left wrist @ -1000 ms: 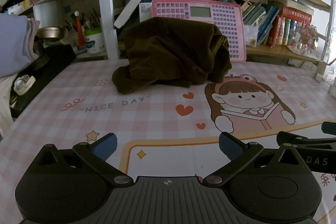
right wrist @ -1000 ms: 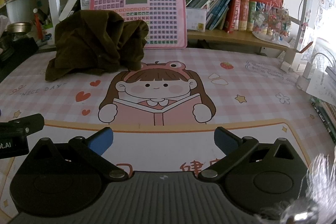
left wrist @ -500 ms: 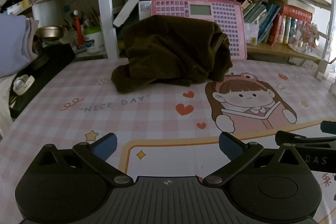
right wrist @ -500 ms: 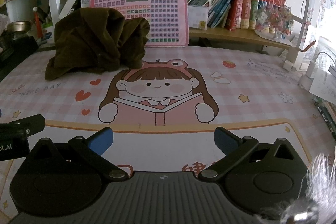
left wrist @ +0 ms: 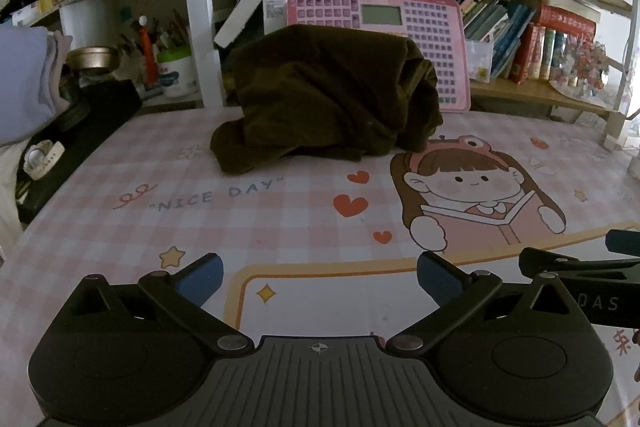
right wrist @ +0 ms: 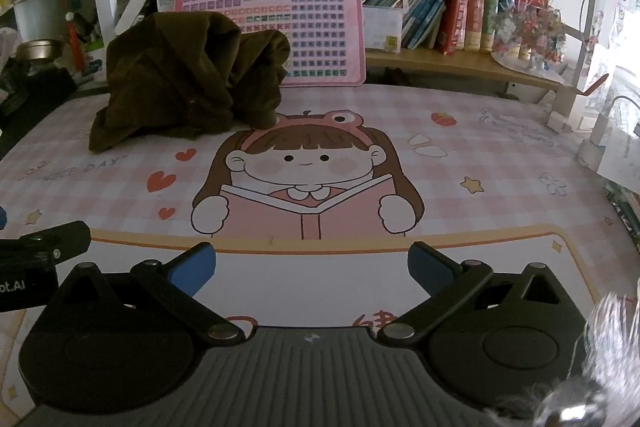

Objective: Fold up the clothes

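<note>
Folding not started, by the look of it: dark brown garment [left wrist: 332, 95] sits in a crumpled heap at the far side of the desk [left wrist: 280, 211], just in front of the pink keyboard toy [right wrist: 280, 23]. Left gripper [left wrist: 318, 273] and right gripper [right wrist: 312, 263] both spread wide, holding nothing, well short of the cloth. All left: spread, flatten, fold. Can't tell garment type; sleeves, collar and hem are buried in the bunch, back side hidden.

Black gripper [left wrist: 319, 277] bodies, blue fingertip pads [left wrist: 200, 277], silver pivot screws.
</note>
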